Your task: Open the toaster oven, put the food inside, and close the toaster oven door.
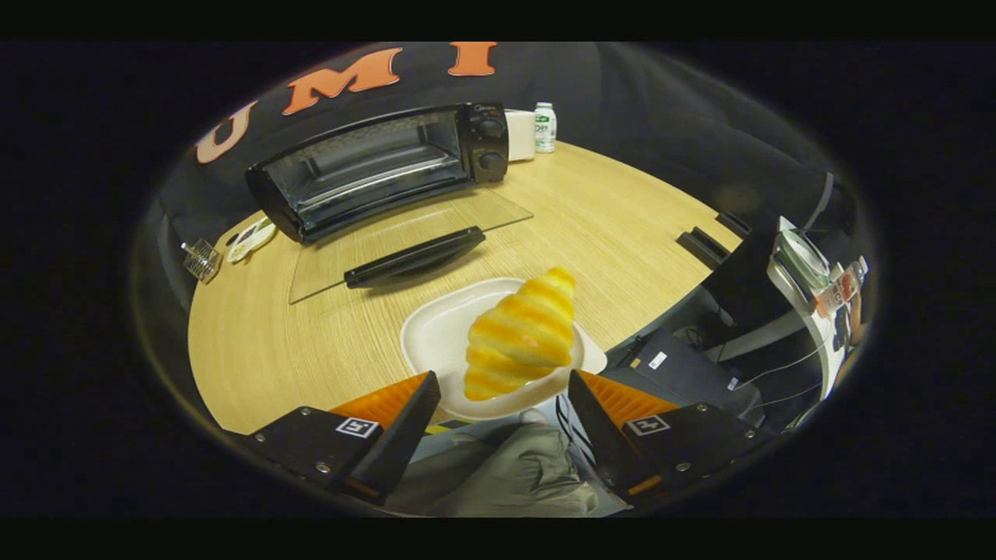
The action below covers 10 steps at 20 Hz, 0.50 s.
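Observation:
A black toaster oven point(381, 167) stands at the far side of the wooden table point(622, 225), its glass door point(405, 241) folded down flat with the black handle point(416, 257) toward me. A wire rack shows inside the oven's cavity. Nearer to me, a yellow-striped croissant point(521, 334) lies on a white plate point(440, 334) at the table's front edge. My gripper point(502, 385) is open, one finger on each side of the croissant's near end, not pressing on it.
A small white bottle point(545, 127) and a white box point(520, 134) stand beside the oven's right side. A small wire object point(202, 259) and a card point(250, 239) lie at the table's left edge. Beyond the table's right edge are dark equipment and cables. A person's trouser leg point(506, 474) shows below the fingers.

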Motion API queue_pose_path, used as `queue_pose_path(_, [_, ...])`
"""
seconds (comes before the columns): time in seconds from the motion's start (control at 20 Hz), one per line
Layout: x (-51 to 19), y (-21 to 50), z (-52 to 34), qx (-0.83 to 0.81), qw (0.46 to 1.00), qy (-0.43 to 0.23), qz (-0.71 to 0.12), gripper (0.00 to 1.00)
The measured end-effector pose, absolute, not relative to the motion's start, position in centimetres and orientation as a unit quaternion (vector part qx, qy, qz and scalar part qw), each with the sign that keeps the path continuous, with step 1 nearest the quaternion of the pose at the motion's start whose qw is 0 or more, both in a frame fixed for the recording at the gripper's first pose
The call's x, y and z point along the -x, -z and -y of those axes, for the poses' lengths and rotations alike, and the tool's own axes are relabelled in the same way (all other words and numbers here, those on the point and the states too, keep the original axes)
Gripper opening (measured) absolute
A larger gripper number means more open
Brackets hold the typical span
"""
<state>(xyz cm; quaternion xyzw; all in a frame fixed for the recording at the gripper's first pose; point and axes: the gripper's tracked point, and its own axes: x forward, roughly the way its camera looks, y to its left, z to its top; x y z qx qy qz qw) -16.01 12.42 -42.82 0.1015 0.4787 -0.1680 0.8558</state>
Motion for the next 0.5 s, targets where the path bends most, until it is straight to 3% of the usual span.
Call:
queue_pose_path(0.15, [15.8, 43.7, -13.1, -0.103, 0.85, 0.164, -0.491, 0.98])
queue_pose_path(0.35, [15.3, 44.7, -13.0, -0.089, 0.845, 0.171, -0.498, 0.83])
queue_pose_path(0.5, [14.7, 44.8, -12.5, -0.085, 0.845, 0.179, -0.497, 0.67])
